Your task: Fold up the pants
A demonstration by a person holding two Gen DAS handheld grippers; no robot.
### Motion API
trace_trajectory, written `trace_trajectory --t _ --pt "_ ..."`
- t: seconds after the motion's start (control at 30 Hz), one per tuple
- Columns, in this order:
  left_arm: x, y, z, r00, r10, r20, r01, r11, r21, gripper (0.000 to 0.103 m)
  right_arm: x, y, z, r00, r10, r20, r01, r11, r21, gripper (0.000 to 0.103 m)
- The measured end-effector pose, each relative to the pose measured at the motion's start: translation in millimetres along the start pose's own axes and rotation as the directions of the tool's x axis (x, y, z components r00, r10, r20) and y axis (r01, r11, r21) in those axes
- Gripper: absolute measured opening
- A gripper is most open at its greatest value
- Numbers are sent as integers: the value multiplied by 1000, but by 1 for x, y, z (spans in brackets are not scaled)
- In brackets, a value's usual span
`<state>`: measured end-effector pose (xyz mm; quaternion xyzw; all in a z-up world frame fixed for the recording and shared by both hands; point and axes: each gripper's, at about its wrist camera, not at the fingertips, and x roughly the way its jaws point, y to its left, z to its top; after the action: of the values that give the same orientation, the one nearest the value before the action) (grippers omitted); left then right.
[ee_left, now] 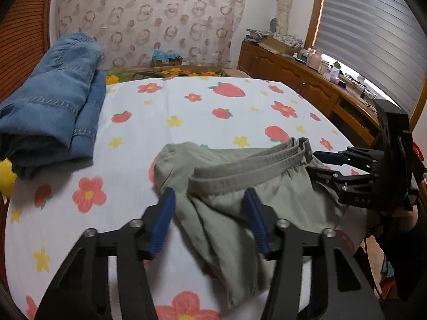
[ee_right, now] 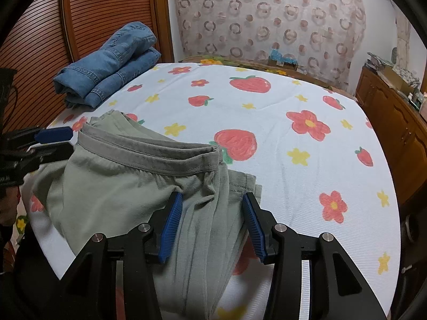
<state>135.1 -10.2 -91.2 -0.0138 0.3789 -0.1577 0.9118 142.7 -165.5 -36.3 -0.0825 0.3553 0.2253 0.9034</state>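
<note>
Grey-green pants (ee_left: 240, 200) (ee_right: 112, 186) lie folded near the front edge of the bed, with the elastic waistband on top. In the left wrist view my left gripper (ee_left: 209, 194) straddles the bunched leg fabric under the waistband's left end; its blue pads stand apart beside the cloth without clamping it. In the right wrist view my right gripper (ee_right: 212, 196) straddles the pants' right part, jaws apart with the fabric lying loose between the pads. Each gripper also shows in the other view: the right gripper (ee_left: 317, 164) at the waistband's right end, the left gripper (ee_right: 72, 140) at its left end.
The bed sheet (ee_left: 213, 112) (ee_right: 293, 106) is white with strawberries and flowers. Folded blue jeans (ee_left: 53, 101) (ee_right: 112, 64) sit at the far left corner. A wooden cabinet (ee_left: 307, 80) (ee_right: 395, 122) with clutter runs along the right. A slatted wooden door (ee_right: 80, 13) stands at the left.
</note>
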Motion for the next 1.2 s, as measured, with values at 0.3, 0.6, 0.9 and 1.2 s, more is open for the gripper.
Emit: trace_trajectory --t 0.3,0.6,0.9,1.2 --pt "20 -5 10 999 0 -45 2 999 47 41 0 0 -1 1000 0 4 -1 1000 4 49" --pt "24 -7 16 999 11 -44 -8 996 90 33 -2 -4 -2 1000 22 13 -22 999 24 49" --pt "15 -11 20 1000 7 8 -8 996 87 3 -6 -9 -5 999 37 32 -39 998 52 49" --pt "1 -2 29 999 -30 26 29 998 49 9 -6 -8 -5 999 35 32 -36 998 49 49"
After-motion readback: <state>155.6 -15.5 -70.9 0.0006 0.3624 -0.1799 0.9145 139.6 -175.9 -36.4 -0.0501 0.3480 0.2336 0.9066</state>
